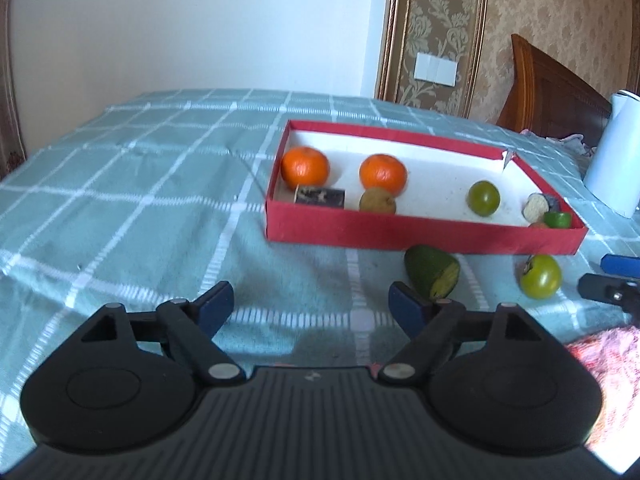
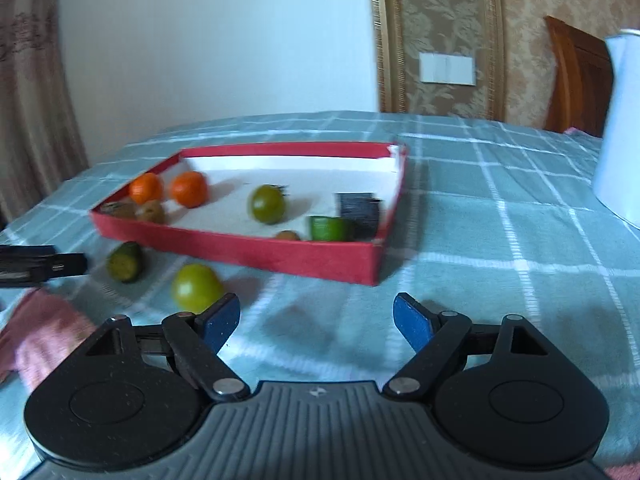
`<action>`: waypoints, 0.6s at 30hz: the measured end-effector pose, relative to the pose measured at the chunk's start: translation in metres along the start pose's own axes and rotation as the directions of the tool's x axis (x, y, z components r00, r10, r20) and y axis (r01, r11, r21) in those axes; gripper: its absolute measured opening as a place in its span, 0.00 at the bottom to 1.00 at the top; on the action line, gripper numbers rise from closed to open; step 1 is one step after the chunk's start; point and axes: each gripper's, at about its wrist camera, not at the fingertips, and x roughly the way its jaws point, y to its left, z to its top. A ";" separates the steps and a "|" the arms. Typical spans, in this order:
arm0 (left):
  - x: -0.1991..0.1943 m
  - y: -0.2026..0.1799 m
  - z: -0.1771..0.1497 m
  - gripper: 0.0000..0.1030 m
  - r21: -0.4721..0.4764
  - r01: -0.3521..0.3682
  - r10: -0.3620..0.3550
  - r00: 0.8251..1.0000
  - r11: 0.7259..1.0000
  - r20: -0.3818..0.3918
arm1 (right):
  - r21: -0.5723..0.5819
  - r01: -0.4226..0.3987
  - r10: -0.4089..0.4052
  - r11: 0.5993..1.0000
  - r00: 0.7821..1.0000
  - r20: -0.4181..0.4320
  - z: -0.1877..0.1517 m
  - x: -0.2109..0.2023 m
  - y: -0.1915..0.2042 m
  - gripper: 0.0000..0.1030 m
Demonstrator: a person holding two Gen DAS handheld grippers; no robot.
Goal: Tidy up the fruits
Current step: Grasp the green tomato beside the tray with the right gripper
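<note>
Both the left gripper (image 1: 310, 300) and right gripper (image 2: 316, 316) hover with jaws spread wide and empty above the checked cloth (image 1: 140, 184). Just beyond, an avocado piece (image 1: 432, 276) and a green fruit (image 1: 541, 277) lie beside the red tray's (image 1: 400, 236) near wall; two oranges (image 1: 305, 167) sit in its left end.

Readable text: none in either view.
Left gripper (image 1: 311, 307) housing: one small pale mark at the middle of its front edge, too small to read.
Right gripper (image 2: 316, 317) housing: a similar small mark, also illegible.
</note>
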 end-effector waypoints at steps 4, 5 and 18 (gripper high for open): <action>0.001 0.002 0.000 0.92 -0.012 -0.020 0.020 1.000 1.000 0.002 | -0.036 -0.051 0.052 0.998 0.998 0.045 0.002 -0.010 0.021 0.82; 0.003 0.002 0.000 0.92 -0.011 -0.025 0.025 1.000 1.000 -0.008 | -0.047 -0.063 0.065 0.997 0.997 0.051 0.003 -0.010 0.026 0.82; 0.006 -0.004 -0.001 1.00 0.036 -0.022 0.024 0.999 0.999 -0.032 | -0.115 -0.090 0.088 0.989 0.996 -0.026 0.014 0.024 0.059 0.47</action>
